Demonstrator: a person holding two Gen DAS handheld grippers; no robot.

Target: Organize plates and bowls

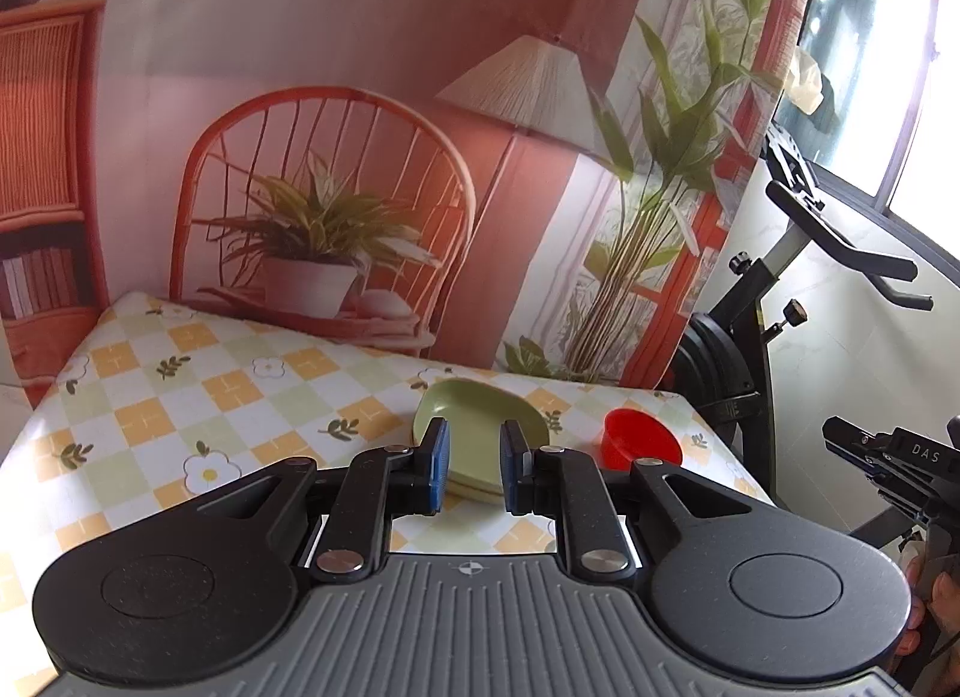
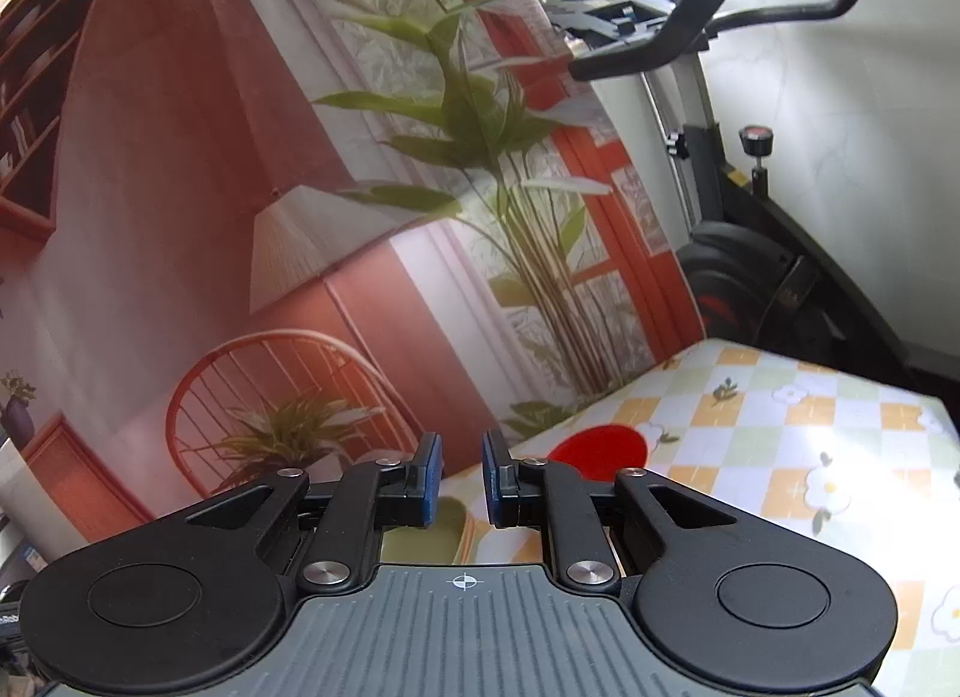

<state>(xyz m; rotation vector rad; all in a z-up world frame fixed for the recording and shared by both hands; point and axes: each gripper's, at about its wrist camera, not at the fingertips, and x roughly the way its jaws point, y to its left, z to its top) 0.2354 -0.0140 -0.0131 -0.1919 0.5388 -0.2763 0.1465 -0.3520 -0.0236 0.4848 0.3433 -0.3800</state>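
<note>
A stack of pale green plates lies on the checked tablecloth near the back right. A red bowl sits just right of the stack. My left gripper hovers open above the near edge of the plates, with nothing between its blue pads. In the right wrist view my right gripper is open and empty, tilted. The red bowl shows just right of its fingertips, and a strip of the green plates shows below them. The right gripper's body appears at the left view's right edge.
A printed backdrop of a chair, lamp and plants hangs right behind the table. An exercise bike stands off the table's right end. A hand holds the right gripper. The tablecloth's left half carries no objects.
</note>
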